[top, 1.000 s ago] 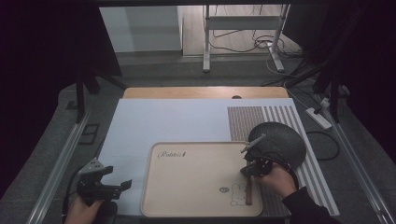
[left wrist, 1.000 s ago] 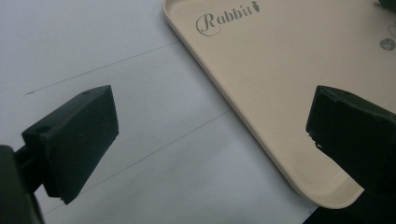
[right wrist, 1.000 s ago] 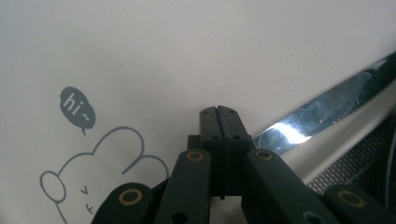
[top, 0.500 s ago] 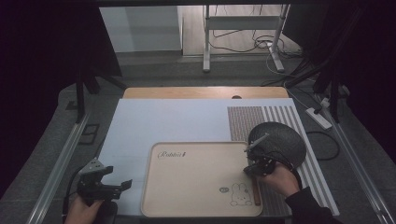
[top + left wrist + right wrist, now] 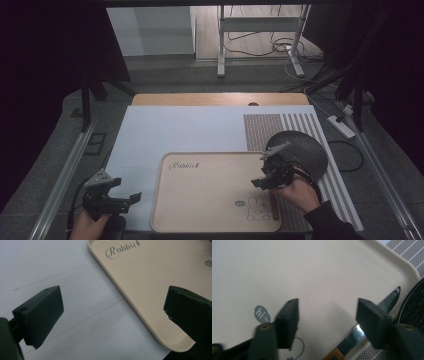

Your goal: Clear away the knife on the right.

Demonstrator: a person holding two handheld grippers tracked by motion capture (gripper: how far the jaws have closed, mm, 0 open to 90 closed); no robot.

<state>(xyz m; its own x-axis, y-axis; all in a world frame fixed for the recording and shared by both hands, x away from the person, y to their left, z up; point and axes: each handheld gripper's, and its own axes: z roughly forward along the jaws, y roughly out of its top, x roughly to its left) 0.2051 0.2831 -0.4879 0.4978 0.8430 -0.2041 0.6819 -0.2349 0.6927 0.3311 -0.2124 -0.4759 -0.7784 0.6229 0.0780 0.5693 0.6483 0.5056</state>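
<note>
Pale surface (image 5: pixel 165 130) carries a cream tray (image 5: pixel 200 200); a knife (image 5: pixel 362 330) lies along its right rim, probably already set down; right hand-held gripper (image 5: pixel 264 181) hovers agape, empty; left hand-held gripper (image 5: pixel 122 200) waits wide, empty; dark plate (image 5: pixel 307 150) remains outside.

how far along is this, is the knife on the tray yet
Done: the knife lies inside the tray, along its right rim. In hand: nothing; the right gripper hangs open above the tray beside the knife. The left gripper is open over the mat. Left: possibly the dark plate, off the tray.
</note>
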